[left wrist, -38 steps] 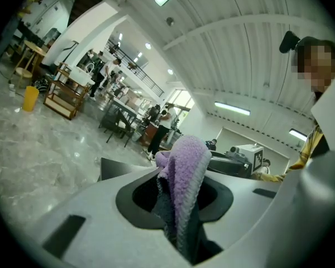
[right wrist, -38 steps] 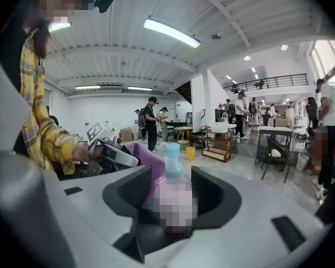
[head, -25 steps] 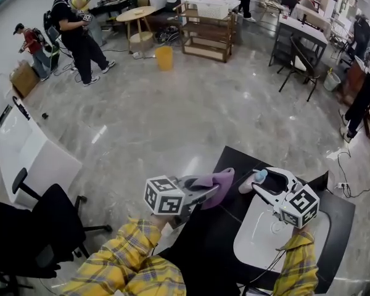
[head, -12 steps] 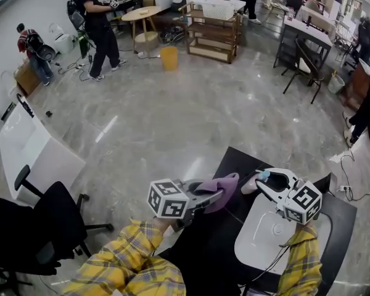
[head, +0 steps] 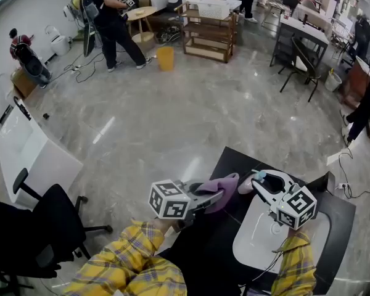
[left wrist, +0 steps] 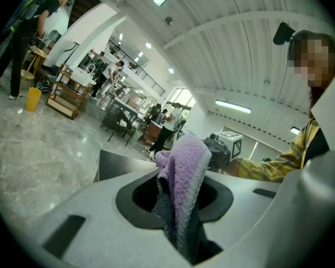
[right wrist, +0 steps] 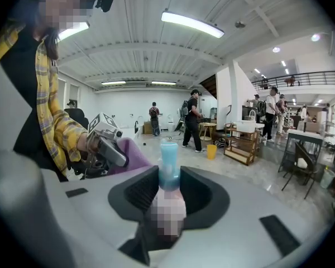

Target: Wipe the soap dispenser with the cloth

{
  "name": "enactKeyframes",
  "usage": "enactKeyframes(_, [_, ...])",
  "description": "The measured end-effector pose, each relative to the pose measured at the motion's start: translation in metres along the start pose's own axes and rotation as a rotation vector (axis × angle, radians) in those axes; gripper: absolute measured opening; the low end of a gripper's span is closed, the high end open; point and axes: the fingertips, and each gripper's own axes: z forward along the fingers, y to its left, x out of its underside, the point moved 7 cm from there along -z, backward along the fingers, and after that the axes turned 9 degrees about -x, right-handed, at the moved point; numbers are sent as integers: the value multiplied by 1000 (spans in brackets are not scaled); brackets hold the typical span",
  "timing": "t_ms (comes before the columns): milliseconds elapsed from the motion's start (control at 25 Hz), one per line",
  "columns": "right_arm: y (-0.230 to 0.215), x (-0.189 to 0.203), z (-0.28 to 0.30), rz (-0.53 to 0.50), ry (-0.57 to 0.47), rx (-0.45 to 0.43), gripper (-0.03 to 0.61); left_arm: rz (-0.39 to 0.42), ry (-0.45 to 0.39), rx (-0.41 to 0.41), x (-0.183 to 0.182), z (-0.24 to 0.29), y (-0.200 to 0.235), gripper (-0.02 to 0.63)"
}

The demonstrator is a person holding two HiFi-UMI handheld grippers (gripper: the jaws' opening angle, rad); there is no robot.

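Over a black tabletop [head: 234, 160], the right tool [head: 259, 182], its jaws just closing, grips the soap dispenser [head: 246, 184]. Just beside it, the left tool [head: 217, 193] clamps the purple cloth [head: 225, 182]. Wiping looks about to start: the cloth must meet the dispenser.

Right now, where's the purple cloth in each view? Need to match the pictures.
Head view: purple cloth sits low, just right of centre.
Left gripper view: cloth is dead centre, standing up between the jaws.
Right gripper view: cloth is left of centre, at mid height.
Shared landmark: yellow bucket on the floor, upper left of centre in the head view, far left in the left gripper view, right of centre in the right gripper view.
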Motion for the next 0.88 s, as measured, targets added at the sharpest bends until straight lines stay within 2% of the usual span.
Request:
enactKeyframes(560, [15, 2, 4, 94, -24, 244, 107, -6, -28, -8, -5, 7, 1, 87])
enactKeyframes(880, [18, 2, 3, 161, -45, 385, 107, -69, -86, -21, -14, 10, 1, 87])
